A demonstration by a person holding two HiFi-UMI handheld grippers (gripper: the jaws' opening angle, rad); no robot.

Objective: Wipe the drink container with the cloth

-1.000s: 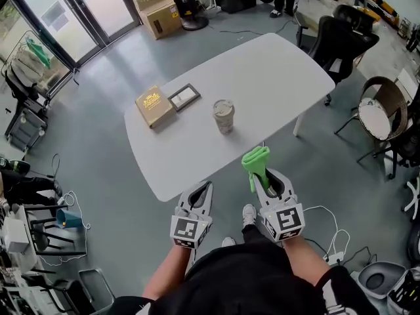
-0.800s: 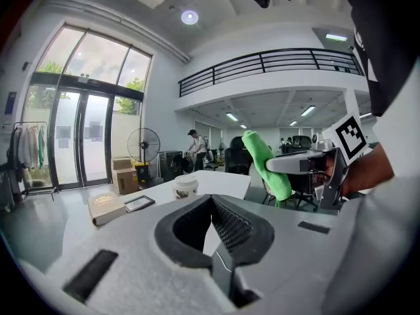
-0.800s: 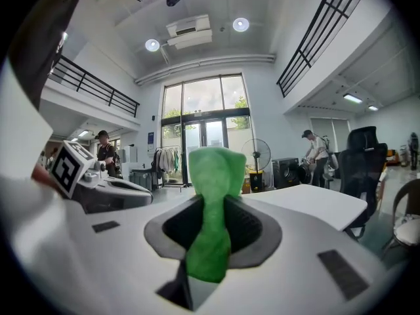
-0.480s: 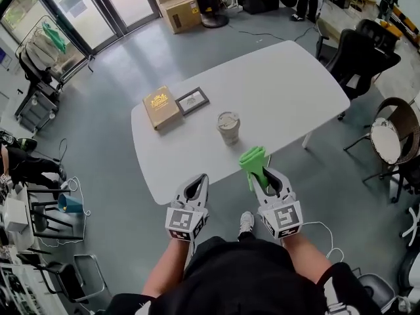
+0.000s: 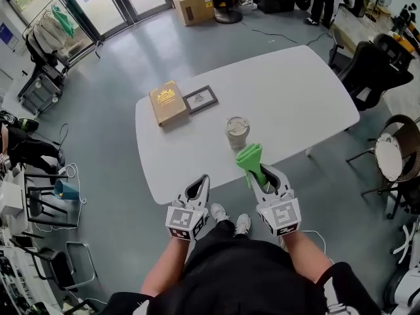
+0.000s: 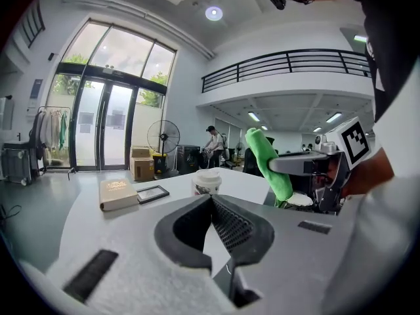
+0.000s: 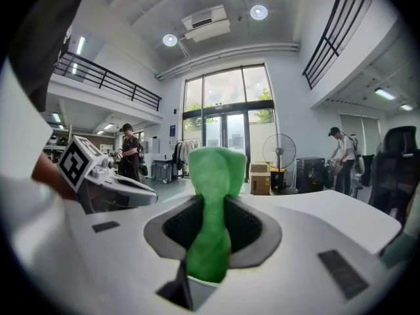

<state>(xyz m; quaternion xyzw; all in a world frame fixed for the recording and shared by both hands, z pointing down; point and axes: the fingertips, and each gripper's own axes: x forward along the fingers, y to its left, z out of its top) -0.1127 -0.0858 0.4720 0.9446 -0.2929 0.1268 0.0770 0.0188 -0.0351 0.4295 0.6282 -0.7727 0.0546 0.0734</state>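
A lidded paper drink cup (image 5: 237, 132) stands upright near the middle of the white table (image 5: 295, 90); the left gripper view shows the cup (image 6: 207, 181) straight ahead. My right gripper (image 5: 258, 170) hovers over the table's front edge, short of the cup, shut on a green cloth (image 5: 249, 158) that sticks up past its jaws. The right gripper view has the cloth (image 7: 213, 202) pinched in the right gripper (image 7: 213, 205). My left gripper (image 5: 202, 181) is beside it to the left, shut and empty (image 6: 211, 199), not touching the cup.
A tan book (image 5: 168, 102) and a small picture frame (image 5: 201, 99) lie on the table's far left. Black chairs (image 5: 377, 67) stand to the right, and a round stool (image 5: 387, 156). Cardboard boxes (image 5: 197, 2) sit by the glass doors. People stand far off.
The table and cup have slid down and right in the head view, so I am a little closer. Both grippers keep their pose; the cloth stays held.
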